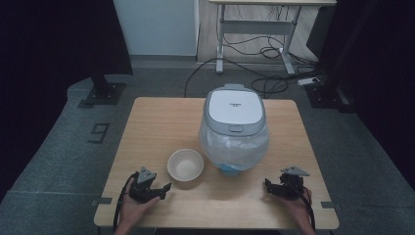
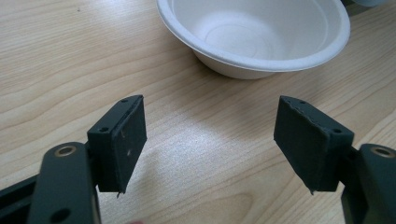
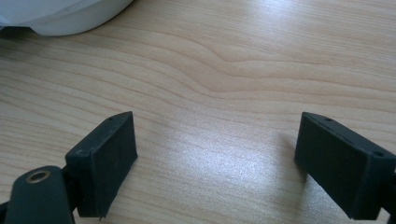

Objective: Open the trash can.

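One rice cooker mid-table; one white bowl just left of the cooker; two grippers, left gripper and right gripper, nearer than the cooker.

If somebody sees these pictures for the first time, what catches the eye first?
Most likely the big white rice cooker with its grey lid shut, standing toward the right of the wooden table. Just to its left sits an empty white bowl. Near the front edge, the left tool and the right tool are both open and hold nothing.
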